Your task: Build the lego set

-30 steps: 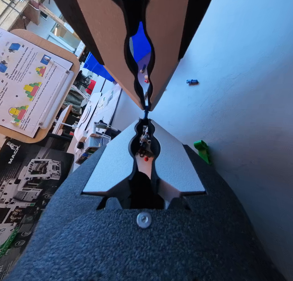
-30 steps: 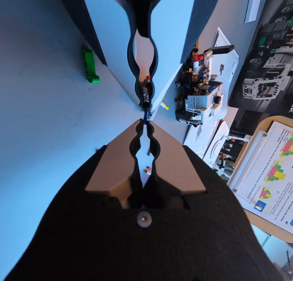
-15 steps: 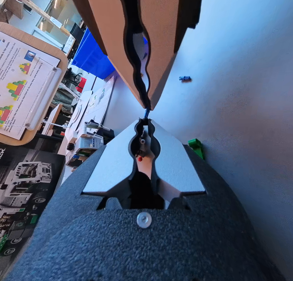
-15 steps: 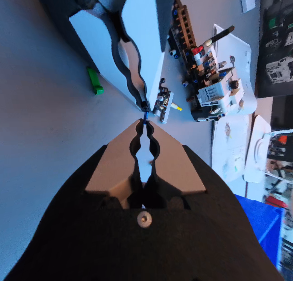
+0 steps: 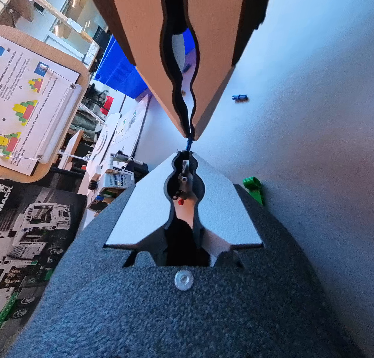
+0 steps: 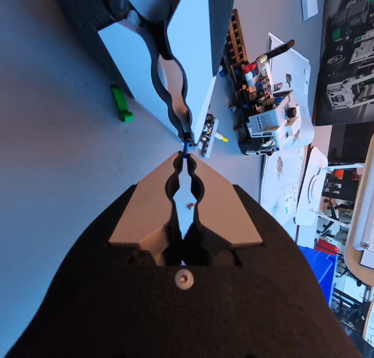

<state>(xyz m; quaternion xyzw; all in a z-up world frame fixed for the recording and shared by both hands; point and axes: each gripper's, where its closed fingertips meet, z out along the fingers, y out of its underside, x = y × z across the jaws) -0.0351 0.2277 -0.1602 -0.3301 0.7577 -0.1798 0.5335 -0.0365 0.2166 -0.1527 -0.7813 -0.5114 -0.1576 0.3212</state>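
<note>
My two grippers meet tip to tip above the white table. My left gripper (image 5: 185, 153), with pale grey fingers, is shut on a small black lego connector (image 6: 187, 136). My right gripper (image 6: 183, 155), with tan fingers, is shut on a thin blue pin (image 6: 185, 147). The blue pin (image 5: 189, 143) runs straight from the right tips into the black connector (image 5: 185, 151). The right gripper (image 5: 190, 136) comes down from the top of the left wrist view. The left gripper (image 6: 187, 140) leans in from the top of the right wrist view.
On the table lie a green lego piece (image 5: 253, 187), a loose blue pin (image 5: 239, 97), a grey beam with a yellow axle (image 6: 211, 134) and the partly built truck model (image 6: 269, 115). Beyond are an instruction booklet (image 6: 283, 178), the set's box (image 5: 30, 227), a blue bin (image 5: 121, 75) and a wooden board (image 5: 81, 97).
Both grippers stay shut and joined at the pin. The right gripper has swung round the joint, so the left fingers now lean in its view and the grey beam has come into sight.
</note>
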